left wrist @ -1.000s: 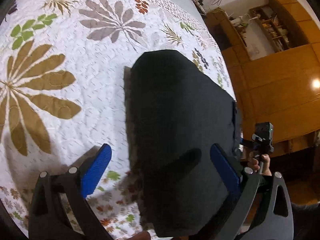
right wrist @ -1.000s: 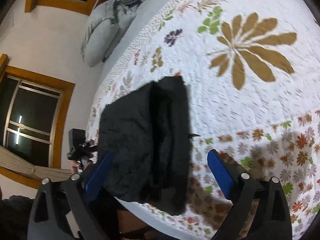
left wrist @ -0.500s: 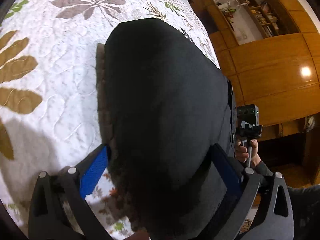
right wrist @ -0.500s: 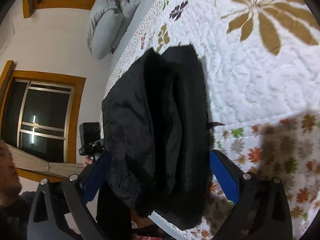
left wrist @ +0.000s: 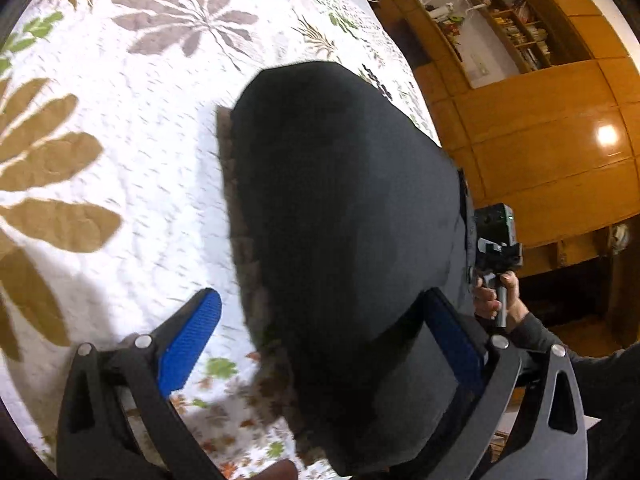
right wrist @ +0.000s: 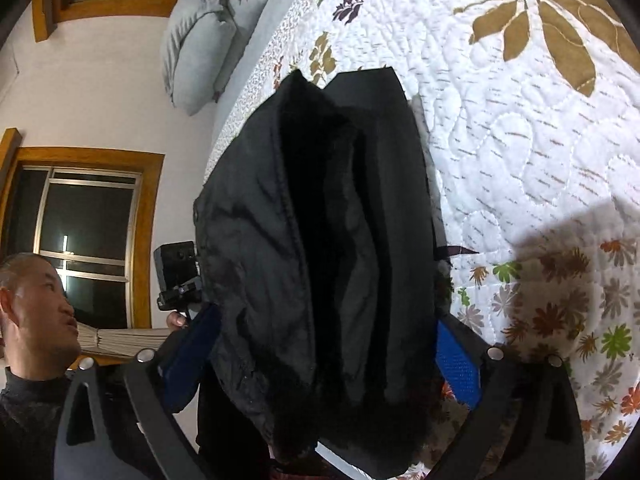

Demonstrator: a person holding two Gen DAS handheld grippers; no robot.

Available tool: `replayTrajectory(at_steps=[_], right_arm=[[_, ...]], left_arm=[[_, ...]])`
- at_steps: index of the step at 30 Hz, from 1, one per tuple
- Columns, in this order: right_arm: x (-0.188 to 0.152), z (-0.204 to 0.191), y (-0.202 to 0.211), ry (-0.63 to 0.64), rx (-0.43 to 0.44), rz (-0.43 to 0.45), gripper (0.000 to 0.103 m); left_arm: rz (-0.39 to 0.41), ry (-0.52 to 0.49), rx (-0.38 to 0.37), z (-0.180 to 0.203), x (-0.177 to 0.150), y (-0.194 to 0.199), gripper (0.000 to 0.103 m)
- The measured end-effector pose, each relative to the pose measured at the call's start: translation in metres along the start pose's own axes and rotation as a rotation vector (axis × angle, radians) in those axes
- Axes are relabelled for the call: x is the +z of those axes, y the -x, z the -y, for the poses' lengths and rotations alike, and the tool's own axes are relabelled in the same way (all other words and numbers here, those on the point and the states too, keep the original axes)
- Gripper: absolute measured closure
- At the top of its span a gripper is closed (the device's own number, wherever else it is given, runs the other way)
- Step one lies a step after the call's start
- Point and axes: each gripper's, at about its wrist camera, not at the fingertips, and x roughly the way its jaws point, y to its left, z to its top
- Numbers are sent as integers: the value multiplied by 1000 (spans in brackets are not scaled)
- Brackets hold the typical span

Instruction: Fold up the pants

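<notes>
Left wrist view showed the pants (left wrist: 344, 216) as a dark folded bundle lying on the quilt (left wrist: 132, 128) at the near edge of the bed, its smooth top face running away from the camera. The left gripper (left wrist: 324, 340) stood with its blue fingers (left wrist: 190, 342) spread wide on either side of the bundle's near end, released and gripping nothing. Beyond the pants' far corner, the person's hand (left wrist: 494, 294) held the other tool.

From the right wrist camera, the right gripper (right wrist: 324, 360) was likewise spread, one finger (right wrist: 456, 364) beside the pants (right wrist: 320, 240) on the quilt side, the other off the bed edge. The bundle's layered open end faced this camera, loose and puffy, not flat.

The main risk lay in that loose stack. With neither gripper closed on the cloth, the layers nearest the bed edge could slump or slide off, as part of the bundle seemed to overhang there, though the fisheye made this hard to judge. If a gripper then closed on only the top layer, lifting would peel the fold open. A closing finger could also catch the quilt (right wrist: 520, 140) under the pants and drag it along. Motion blur in the left view suggested speed, which would worsen either slip.
</notes>
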Motion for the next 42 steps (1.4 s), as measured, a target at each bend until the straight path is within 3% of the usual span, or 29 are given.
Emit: replayTrajectory(at_steps=[3,9,16,21,29,37,42], right_arm=[[2,-4,-4,-4,-33,-16,3],[6,-11,-10,-9,-64,-37,3],[9,-16,-15,-5,-64,-37,3],[9,-15,-10,12,-44,-36,3],[6,-10,7,33,-5,-3,4],[1,-1,35,6,-2,67,3],[1,2,45,-1,48,105,3]], left_arm=[[19,-37,66,5,-3,6,3],[32,-55,103,6,-7,11,3],[25,-56,96,9,-9,11,3],[41,53,-9,-8,-4,17,3],[40,117,-29,-20,-3,18,3],[27,199,-132,-27,0,11,3],[-24,205,-188,-14,0,-3,3]])
